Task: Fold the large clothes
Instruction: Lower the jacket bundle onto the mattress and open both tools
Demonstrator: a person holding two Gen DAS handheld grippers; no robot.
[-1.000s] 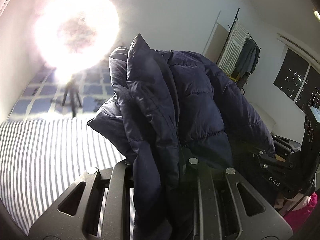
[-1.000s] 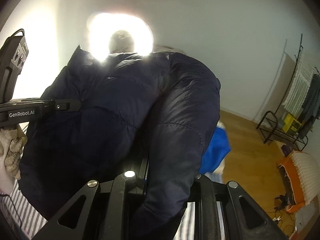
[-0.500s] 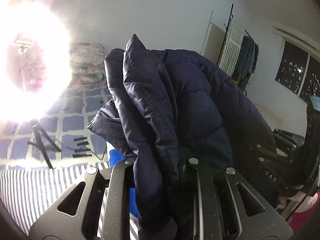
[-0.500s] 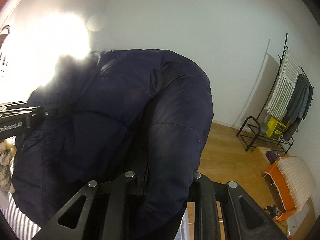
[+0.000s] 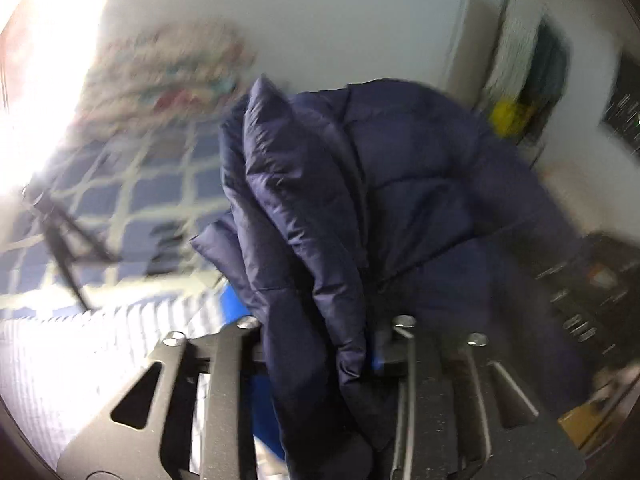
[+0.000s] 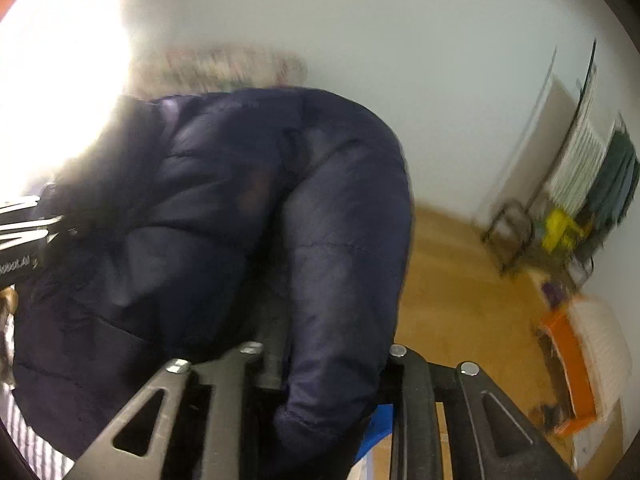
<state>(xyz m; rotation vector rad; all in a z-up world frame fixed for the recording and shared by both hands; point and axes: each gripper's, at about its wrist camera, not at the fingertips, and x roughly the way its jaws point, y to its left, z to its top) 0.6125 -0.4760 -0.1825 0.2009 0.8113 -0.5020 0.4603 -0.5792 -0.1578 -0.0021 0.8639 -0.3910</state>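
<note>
A dark navy puffer jacket (image 5: 360, 200) fills the middle of both wrist views, held up off the striped bed. My left gripper (image 5: 320, 332) is shut on a bunched fold of it, fabric hanging down between the fingers. My right gripper (image 6: 324, 356) is shut on another thick fold of the same jacket (image 6: 248, 208). The left gripper's body (image 6: 20, 236) shows at the left edge of the right wrist view. Both views are motion-blurred.
A striped bed sheet (image 5: 72, 344) lies below at the left, with blue fabric (image 5: 236, 300) beneath the jacket. A tripod (image 5: 60, 240) stands on a blue checked rug (image 5: 132, 184). A drying rack (image 6: 592, 168) and an orange basket (image 6: 576, 352) stand on the wooden floor (image 6: 460, 288).
Both grippers have tilted downward with the jacket still held; the bright lamp has slid to the upper left and more floor and rug show.
</note>
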